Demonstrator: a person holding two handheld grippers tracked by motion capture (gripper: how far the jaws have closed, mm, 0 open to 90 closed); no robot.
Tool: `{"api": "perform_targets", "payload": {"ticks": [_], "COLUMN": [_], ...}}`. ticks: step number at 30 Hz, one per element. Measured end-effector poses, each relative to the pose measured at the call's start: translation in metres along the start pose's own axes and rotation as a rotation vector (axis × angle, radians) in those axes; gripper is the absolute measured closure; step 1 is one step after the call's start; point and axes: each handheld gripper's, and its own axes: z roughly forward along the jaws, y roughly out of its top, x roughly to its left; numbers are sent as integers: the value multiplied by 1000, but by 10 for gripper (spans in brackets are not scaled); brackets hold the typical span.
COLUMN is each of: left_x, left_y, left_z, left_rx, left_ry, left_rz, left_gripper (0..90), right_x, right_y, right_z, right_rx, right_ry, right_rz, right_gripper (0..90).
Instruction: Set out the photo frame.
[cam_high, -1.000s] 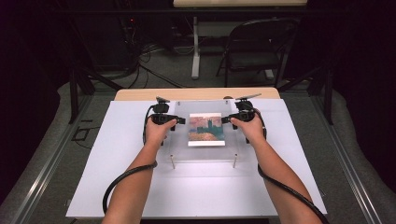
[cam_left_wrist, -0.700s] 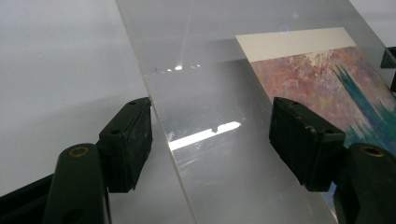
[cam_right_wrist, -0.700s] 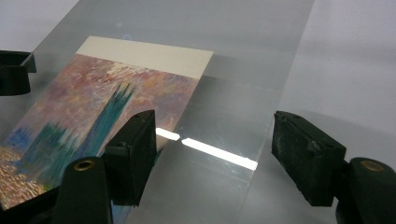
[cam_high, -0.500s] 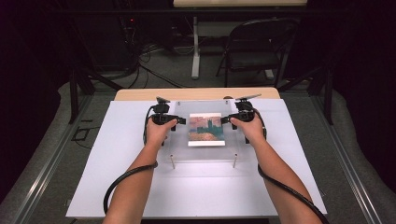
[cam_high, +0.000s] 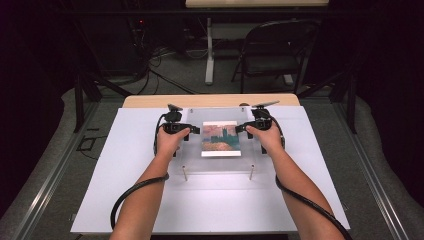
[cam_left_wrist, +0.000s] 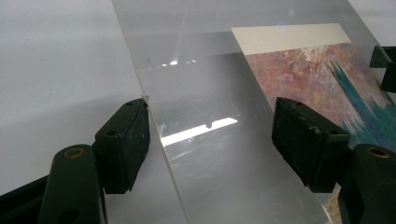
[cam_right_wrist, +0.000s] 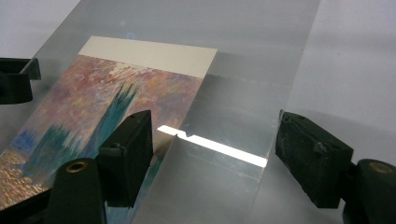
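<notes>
The clear plastic sheet (cam_high: 220, 142) lies flat over a painted picture (cam_high: 220, 138) on the table (cam_high: 120, 165), its long axis running across between the hands. The left hand-held gripper (cam_high: 192, 129) is at its left edge and the right hand-held gripper (cam_high: 243, 128) at its right, equally near. Both have just been opening: each pair of jaws stands apart straddling a side edge, seemingly not pressing it.

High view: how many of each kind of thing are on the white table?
Clear plates: 1
Pictures: 1
Metal pins: 2, one and another
Grippers: 2, the left and the right
Total: 6
</notes>
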Motion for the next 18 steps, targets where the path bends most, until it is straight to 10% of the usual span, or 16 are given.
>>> {"api": "perform_targets", "payload": {"ticks": [18], "left_x": [-3], "left_y": [2], "left_z": [-1], "left_rx": [-1], "left_ry": [24], "left_rz": [-18], "left_gripper": [304], "right_x": [-3], "right_y": [0], "right_z": [-2], "right_rx": [-20], "right_ry": [9], "right_rz": [17], "right_gripper": [323]}}
